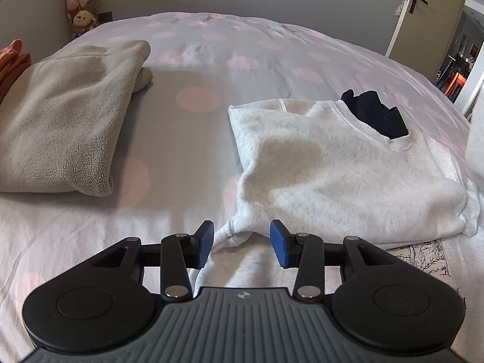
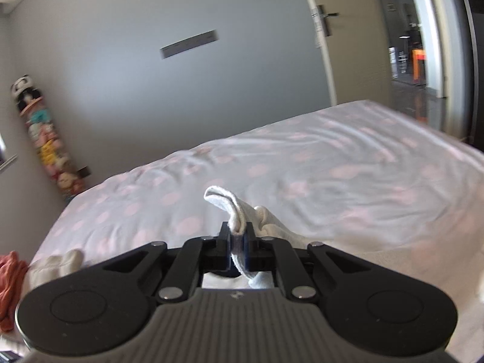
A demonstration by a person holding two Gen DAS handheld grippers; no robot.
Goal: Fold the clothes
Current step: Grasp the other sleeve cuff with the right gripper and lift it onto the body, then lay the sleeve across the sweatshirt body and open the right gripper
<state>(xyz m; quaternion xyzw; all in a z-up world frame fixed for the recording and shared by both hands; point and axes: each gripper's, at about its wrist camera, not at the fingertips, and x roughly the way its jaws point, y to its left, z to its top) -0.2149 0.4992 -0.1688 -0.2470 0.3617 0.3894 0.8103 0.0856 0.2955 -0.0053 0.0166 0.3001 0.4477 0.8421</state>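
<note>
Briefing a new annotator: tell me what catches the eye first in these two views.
The pale grey sweatshirt lies half folded on the polka-dot bed cover, a black garment showing at its collar. The left gripper stands open over its near corner. The right gripper is shut on a fold of white fabric.

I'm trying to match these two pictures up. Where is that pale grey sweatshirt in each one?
Left wrist view: the pale grey sweatshirt lies right of centre on the bed, a bunched corner between the open left gripper.
Right wrist view: only a pinched strip shows, at centre, clamped in the right gripper.
Shared landmark: the stuffed-toy column in the left corner.
</note>
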